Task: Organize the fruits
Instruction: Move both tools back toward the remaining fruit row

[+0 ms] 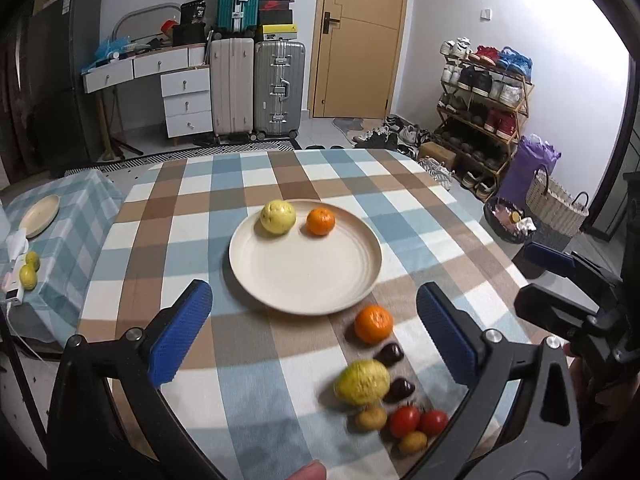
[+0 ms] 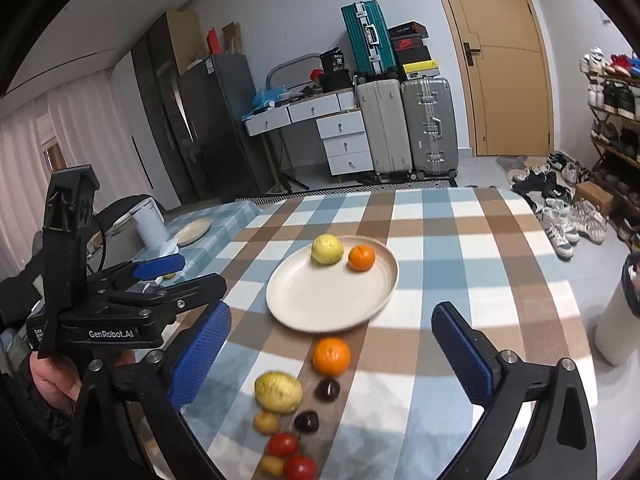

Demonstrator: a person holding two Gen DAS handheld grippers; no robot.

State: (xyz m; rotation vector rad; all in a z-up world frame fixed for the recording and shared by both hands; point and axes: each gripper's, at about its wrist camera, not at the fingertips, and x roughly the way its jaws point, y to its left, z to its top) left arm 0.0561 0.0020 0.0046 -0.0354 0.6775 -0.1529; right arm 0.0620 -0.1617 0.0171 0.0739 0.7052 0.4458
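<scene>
A cream plate [image 1: 304, 276] [image 2: 320, 300] on the checked tablecloth holds a yellow guava [image 1: 278, 217] [image 2: 327, 249] and an orange [image 1: 320, 221] [image 2: 361, 258] at its far rim. In front of the plate lie a second orange [image 1: 373, 323] [image 2: 331, 356], a second guava [image 1: 362, 382] [image 2: 278, 392], two dark plums [image 1: 389, 354] [image 2: 327, 390], two red tomatoes [image 1: 405, 421] [image 2: 282, 444] and small yellow fruits [image 1: 371, 418] [image 2: 266, 422]. My left gripper [image 1: 314, 340] is open and empty above these. My right gripper [image 2: 330, 354] is open and empty over the second orange.
A side table [image 1: 72, 216] at the left carries another plate [image 1: 40, 215], two yellow fruits [image 1: 29, 270] and a white appliance [image 2: 150, 224]. A white cylinder [image 2: 616, 320] stands at the table's right edge. Suitcases, drawers and a shoe rack stand beyond.
</scene>
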